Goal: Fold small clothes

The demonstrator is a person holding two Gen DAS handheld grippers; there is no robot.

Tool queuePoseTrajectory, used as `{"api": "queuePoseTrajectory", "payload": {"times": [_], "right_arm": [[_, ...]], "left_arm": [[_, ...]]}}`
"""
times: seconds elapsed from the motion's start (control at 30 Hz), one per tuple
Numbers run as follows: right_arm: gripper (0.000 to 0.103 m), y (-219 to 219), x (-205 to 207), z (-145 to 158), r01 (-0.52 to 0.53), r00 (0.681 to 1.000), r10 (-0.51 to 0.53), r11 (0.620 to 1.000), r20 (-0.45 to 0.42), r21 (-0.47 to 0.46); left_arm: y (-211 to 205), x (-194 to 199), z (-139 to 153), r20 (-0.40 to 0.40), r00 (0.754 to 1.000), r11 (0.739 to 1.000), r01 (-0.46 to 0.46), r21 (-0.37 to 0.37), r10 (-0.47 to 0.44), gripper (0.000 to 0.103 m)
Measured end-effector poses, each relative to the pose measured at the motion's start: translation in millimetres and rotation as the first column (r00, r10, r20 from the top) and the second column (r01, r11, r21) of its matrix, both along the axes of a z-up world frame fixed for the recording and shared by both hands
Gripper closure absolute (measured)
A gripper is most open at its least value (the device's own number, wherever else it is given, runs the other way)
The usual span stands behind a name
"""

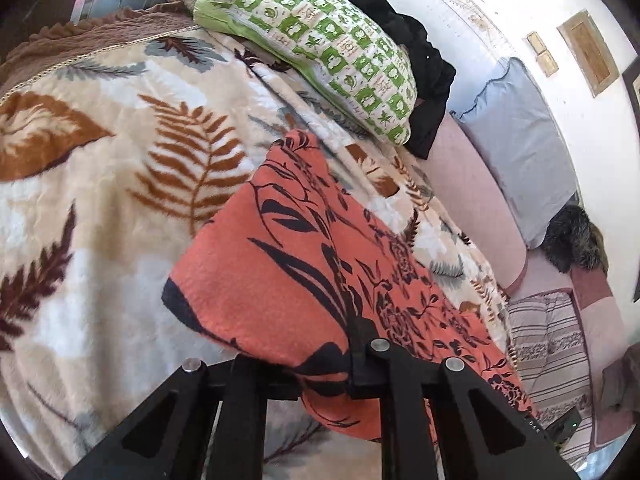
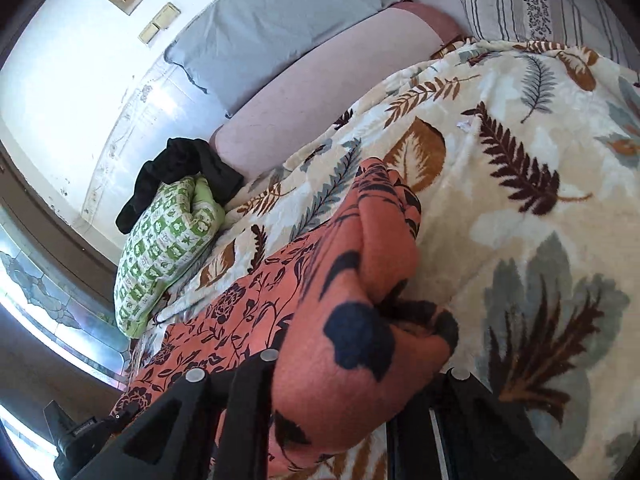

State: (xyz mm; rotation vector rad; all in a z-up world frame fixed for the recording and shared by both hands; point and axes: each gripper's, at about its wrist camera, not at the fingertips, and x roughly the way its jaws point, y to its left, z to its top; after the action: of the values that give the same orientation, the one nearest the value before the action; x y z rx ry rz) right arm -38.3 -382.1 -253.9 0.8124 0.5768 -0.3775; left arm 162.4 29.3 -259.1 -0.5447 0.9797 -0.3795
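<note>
Bed (image 1: 472, 184) covered by a leaf-print blanket (image 1: 120, 168); far side carries a green-and-white checked pillow (image 1: 320, 48), a black garment (image 1: 416, 60) touching it, and a grey-blue pillow (image 1: 520, 140) against the wall. Orange cloth with dark floral print (image 1: 304, 264) lies across the blanket's near part, near edge lifted and bunched. Left hand-held gripper (image 1: 328, 380) closed on that edge; right hand-held gripper (image 2: 352, 392) likewise clamped on a thick fold of it.
</note>
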Motion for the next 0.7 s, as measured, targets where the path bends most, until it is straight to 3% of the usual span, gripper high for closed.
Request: {"api": "queuePoseTrajectory", "payload": {"times": [0.13,0.2,0.27,0.3,0.43,0.47,0.5,0.53,0.7], "right_arm": [[0.081,-5,-9,-41,-0.001,0.987,0.026,0.987,-0.160,0.159],[0.073,-12,-18,-48,0.026,0.987,0.015,0.968,-0.162,0.249],[0.059,-9,-31,-38,0.053,0.982,-0.008,0.971,-0.186,0.235],[0.044,-4,-40,-30,0.056,0.981,-0.014,0.976,-0.195,0.209],[0.045,19,-62,-6,-0.054,0.971,0.082,0.990,-0.226,0.128],[0.048,25,-63,2,-0.091,0.968,0.110,0.991,-0.225,0.094],[0.059,34,-62,11,-0.131,0.964,0.138,0.990,-0.227,0.046],[0.066,42,-57,20,-0.164,0.960,0.158,0.987,-0.230,-0.004],[0.066,77,-3,45,-0.296,0.947,0.270,0.944,-0.176,-0.145]], "left_arm": [[-3,-4,-23,-0.066,0.998,0.997,0.011,0.080,-0.006,0.079],[-3,5,-34,-0.118,0.993,0.997,0.010,0.075,-0.001,0.040],[-1,6,-35,-0.109,0.994,0.999,-0.011,0.031,0.014,0.035],[-2,6,-33,-0.095,0.995,1.000,-0.012,0.028,0.015,0.033],[-12,9,-31,-0.053,0.998,0.996,-0.023,0.084,0.027,0.041],[-14,8,-30,-0.040,0.998,0.993,-0.033,0.115,0.038,0.056],[-18,9,-29,-0.027,0.999,0.988,-0.039,0.153,0.043,0.063],[-20,8,-29,-0.019,0.999,0.983,-0.041,0.177,0.045,0.063],[-27,2,-23,0.026,0.999,0.963,-0.042,0.266,0.037,0.062]]}}
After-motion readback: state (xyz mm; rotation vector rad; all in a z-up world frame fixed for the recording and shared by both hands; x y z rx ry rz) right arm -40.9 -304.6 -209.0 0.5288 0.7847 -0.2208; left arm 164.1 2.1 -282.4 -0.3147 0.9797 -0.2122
